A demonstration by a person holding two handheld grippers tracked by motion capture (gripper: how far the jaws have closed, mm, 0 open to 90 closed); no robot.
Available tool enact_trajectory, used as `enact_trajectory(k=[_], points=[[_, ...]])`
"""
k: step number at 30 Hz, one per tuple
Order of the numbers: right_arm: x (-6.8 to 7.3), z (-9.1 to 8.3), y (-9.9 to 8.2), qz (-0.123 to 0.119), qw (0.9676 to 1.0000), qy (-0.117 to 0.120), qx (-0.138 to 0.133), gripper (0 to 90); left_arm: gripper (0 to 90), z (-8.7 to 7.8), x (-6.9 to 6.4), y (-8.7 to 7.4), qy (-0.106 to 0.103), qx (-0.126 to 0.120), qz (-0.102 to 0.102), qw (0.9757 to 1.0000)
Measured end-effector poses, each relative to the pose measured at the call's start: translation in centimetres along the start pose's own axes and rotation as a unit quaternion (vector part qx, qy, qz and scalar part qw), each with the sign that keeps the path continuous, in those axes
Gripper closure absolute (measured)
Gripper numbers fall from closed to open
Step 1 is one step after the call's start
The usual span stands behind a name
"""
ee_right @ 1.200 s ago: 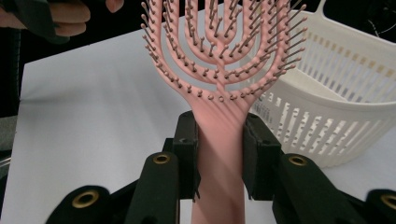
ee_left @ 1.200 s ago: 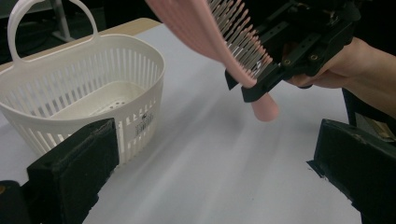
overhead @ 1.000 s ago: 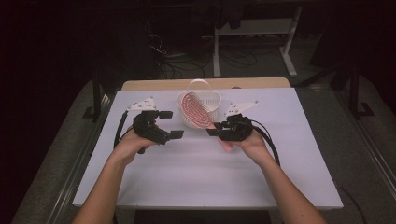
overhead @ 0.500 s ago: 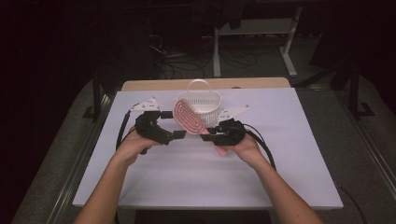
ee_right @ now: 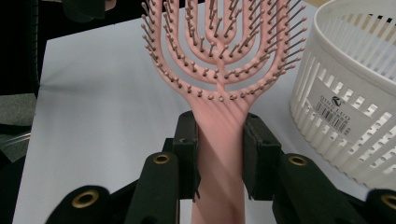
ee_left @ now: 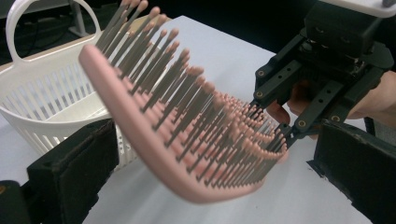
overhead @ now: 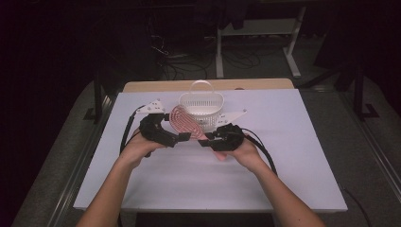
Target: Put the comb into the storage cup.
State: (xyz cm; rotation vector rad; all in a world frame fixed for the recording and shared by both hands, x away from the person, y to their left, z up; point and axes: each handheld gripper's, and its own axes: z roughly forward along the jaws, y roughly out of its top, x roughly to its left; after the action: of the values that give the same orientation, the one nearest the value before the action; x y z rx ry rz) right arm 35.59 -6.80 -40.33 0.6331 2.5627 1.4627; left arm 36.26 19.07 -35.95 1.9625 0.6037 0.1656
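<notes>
Over white table (overhead: 293, 179); right tool (ee_right: 219, 140) grips hairbrush (ee_right: 219, 70).

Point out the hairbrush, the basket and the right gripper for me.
hairbrush (ee_right: 219, 51): right gripper view, on the pink bristle head.
basket (overhead: 201, 100): high view, on the white slotted wall.
right gripper (ee_right: 218, 140): right gripper view, midway between the pads clamping the handle.

The right gripper (ee_right: 219, 154) clamps the pink hairbrush (ee_right: 219, 70) by its handle, bristles facing the camera, just beside the white basket (ee_right: 355, 93) on the white table (ee_right: 93, 116).
</notes>
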Motion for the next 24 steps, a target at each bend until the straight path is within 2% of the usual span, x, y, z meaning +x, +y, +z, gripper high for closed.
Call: enact_trajectory(k=[8,16,19,24], points=[[0.27,0.26,0.04,-0.004,1.0000,0.003,0.002,68.7,0.4,0.44,-0.10,-0.12,0.007,0.008,-0.005,0.9999],[0.60,0.61,0.06,-0.011,0.9999,0.003,0.005,68.8,7.4,0.50,-0.02,-0.13,0.010,0.011,-0.018,0.9997],[0.71,0.67,0.08,-0.015,0.9999,0.001,0.006,68.7,14.1,0.41,0.02,-0.09,0.013,0.011,-0.025,0.9995],[0.82,0.78,0.06,-0.018,0.9998,-0.002,0.008,68.7,18.6,0.40,0.13,-0.09,0.015,0.016,-0.037,0.9991]])
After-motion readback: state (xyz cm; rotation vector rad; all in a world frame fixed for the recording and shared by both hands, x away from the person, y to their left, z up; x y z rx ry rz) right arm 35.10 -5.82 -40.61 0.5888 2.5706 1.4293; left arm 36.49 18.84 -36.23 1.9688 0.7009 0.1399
